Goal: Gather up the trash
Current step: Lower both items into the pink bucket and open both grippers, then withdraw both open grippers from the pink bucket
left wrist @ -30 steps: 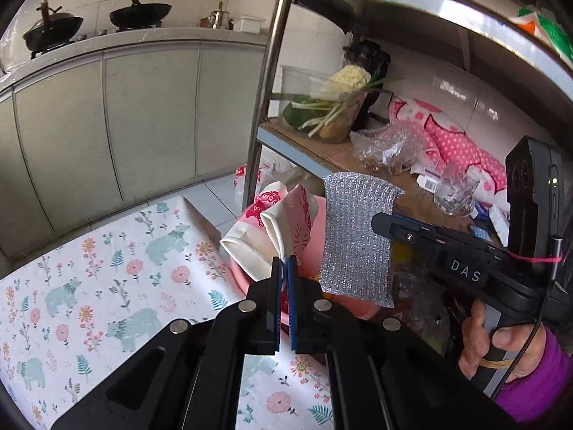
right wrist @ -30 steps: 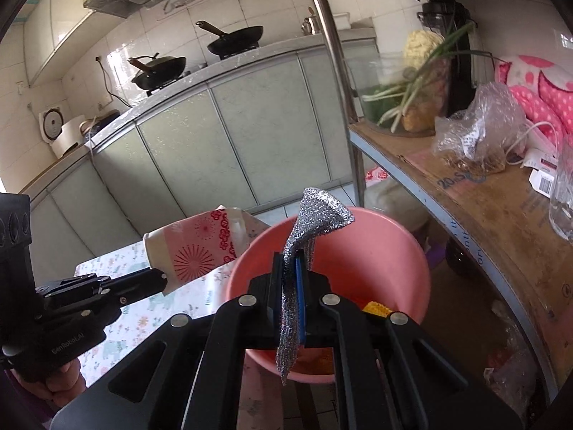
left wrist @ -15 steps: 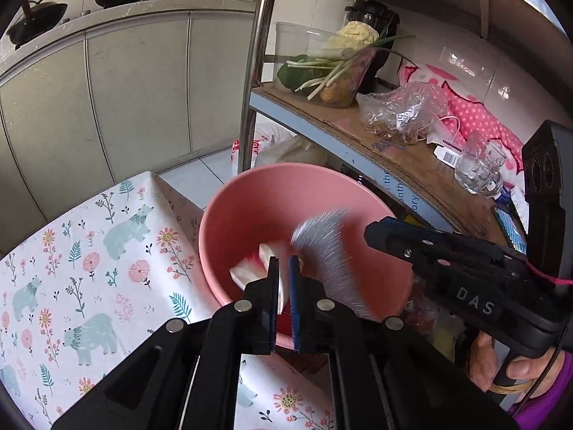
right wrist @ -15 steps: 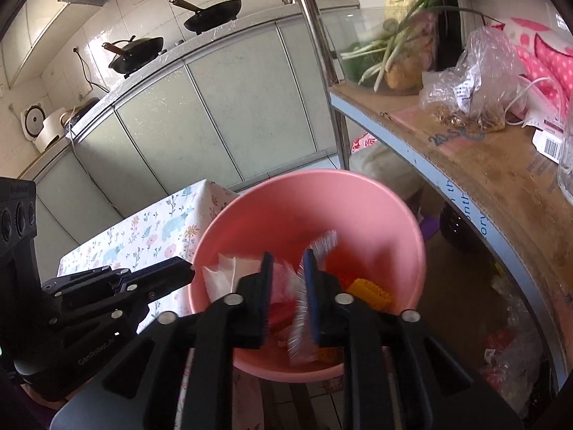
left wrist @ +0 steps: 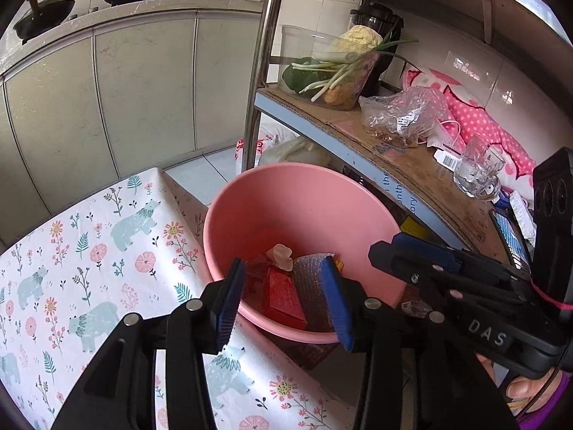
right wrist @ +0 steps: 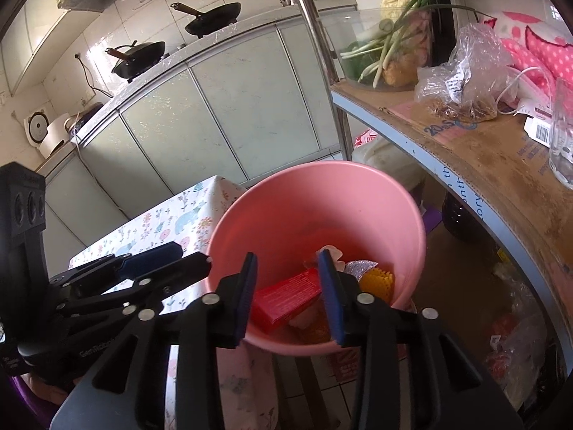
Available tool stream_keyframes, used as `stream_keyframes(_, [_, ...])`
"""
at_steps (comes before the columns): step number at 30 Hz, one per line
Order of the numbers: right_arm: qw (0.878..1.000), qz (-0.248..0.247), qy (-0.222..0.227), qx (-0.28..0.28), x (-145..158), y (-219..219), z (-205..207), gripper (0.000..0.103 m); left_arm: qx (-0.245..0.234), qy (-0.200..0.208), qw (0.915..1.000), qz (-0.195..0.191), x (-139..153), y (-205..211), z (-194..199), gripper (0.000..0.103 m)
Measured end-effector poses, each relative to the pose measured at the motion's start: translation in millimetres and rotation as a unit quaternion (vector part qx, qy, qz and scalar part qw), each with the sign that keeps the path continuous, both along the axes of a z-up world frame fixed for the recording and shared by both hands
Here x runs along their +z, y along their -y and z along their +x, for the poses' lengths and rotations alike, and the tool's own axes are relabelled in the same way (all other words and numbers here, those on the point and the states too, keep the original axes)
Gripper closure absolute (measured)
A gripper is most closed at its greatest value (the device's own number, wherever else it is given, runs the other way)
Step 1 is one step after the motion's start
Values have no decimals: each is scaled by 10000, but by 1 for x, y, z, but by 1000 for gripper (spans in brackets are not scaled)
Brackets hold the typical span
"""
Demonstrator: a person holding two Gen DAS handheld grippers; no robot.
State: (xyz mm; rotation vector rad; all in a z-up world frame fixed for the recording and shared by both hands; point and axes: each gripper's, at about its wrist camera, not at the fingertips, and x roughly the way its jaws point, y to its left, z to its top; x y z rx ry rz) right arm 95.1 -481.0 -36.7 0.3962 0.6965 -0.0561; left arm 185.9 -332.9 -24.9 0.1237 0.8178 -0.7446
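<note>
A pink basin (left wrist: 286,170) stands off the table's corner, below both grippers. In it lie a red box (left wrist: 283,297), a silver scouring cloth (left wrist: 309,276) and a white crumpled cup piece (left wrist: 283,254). My left gripper (left wrist: 283,286) hovers over the basin's near rim; its jaws are opening with nothing between them. In the right wrist view the basin (right wrist: 322,165) holds the red box (right wrist: 286,299), the silver cloth (right wrist: 360,268) and a yellow piece (right wrist: 376,281). My right gripper (right wrist: 288,272) is above it, jaws opening and empty. The left gripper (right wrist: 189,256) shows at the left.
A metal pole (left wrist: 261,71) and a cardboard-lined shelf (left wrist: 412,165) flank the basin on the right, bearing a vegetable tub (left wrist: 322,68), a plastic bag (left wrist: 404,114) and a glass mug (left wrist: 476,172). The floral tablecloth (left wrist: 89,251) lies left. A hand (left wrist: 526,390) holds the right gripper (left wrist: 388,245).
Both grippers went from shut to open. The paper cup left the left gripper and the silver cloth left the right; both dropped into the basin. The left gripper moved down toward the basin.
</note>
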Motion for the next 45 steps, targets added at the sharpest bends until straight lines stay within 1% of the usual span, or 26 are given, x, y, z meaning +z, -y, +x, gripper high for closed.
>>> stream_keyframes(5, [10000,-58,-14,78,3,-15,-11,63,80,15,10000,-32,5,-9,-8,58])
stream_keyframes(12, [9998,-193,28,98,11,-31,-28,57,215,101,9997,-53,15,-25,-20,58])
stream_keyframes(19, [9994,-305,79,130,20,-48,-42,56,338,237,9991,-137,29,-44,-36,58])
stream_keyframes(20, [9993,-327,86,144,22,-50,-44,56,353,254,9989,-146,30,-47,-39,57])
stream_keyframes(22, [9989,-416,105,170,24,-56,-47,56,375,292,9987,-172,34,-52,-44,49])
stream_keyframes(26, [9977,-609,184,223,29,-69,-55,56,381,412,9982,-226,42,-59,-55,48])
stream_keyframes(29, [9973,-647,237,247,33,-75,-60,55,388,493,9977,-250,47,-63,-63,46])
stream_keyframes(31, [9970,-685,252,267,34,-79,-63,55,411,540,9973,-267,49,-65,-67,43])
stream_keyframes(37, [9955,-838,346,278,41,-91,-72,55,478,559,9968,-311,53,-74,-78,41])
stream_keyframes(45, [9947,-900,424,273,49,-99,-79,54,519,587,9961,-394,59,-82,-85,41])
